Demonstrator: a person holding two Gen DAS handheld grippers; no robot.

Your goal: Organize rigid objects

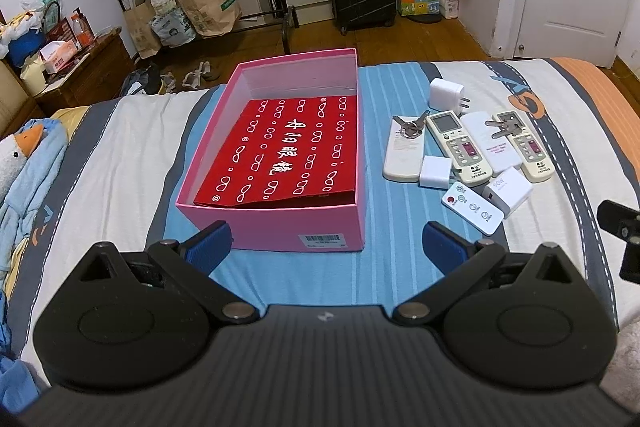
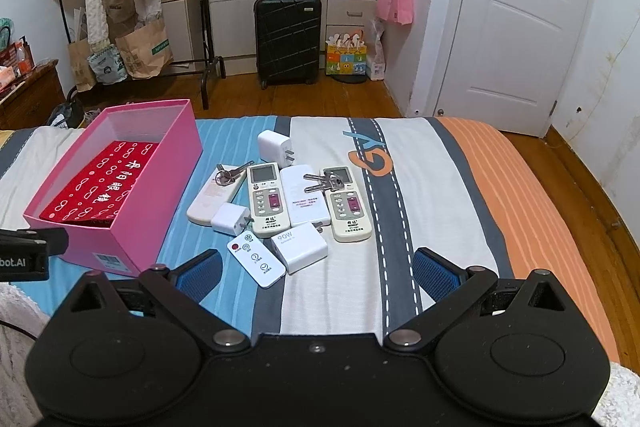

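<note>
While I hold both tools low over the near edge of the bed [image 2: 460,187], my left gripper [image 1: 326,247] and my right gripper [image 2: 318,269] are both spread wide and carry nothing. Toward the bed's far edge on the blue stripes sits the pink box [image 1: 276,227], holding only a red packet [image 1: 286,151]. Just right of it lies the loose cluster: remotes such as the small white remote [image 2: 256,263], the 90W charger [image 2: 300,247], two smaller plugs and two key bunches [image 2: 228,173], touching and overlapping.

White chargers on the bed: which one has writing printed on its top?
The 90W charger beside the small remote; the other two are blank.
</note>
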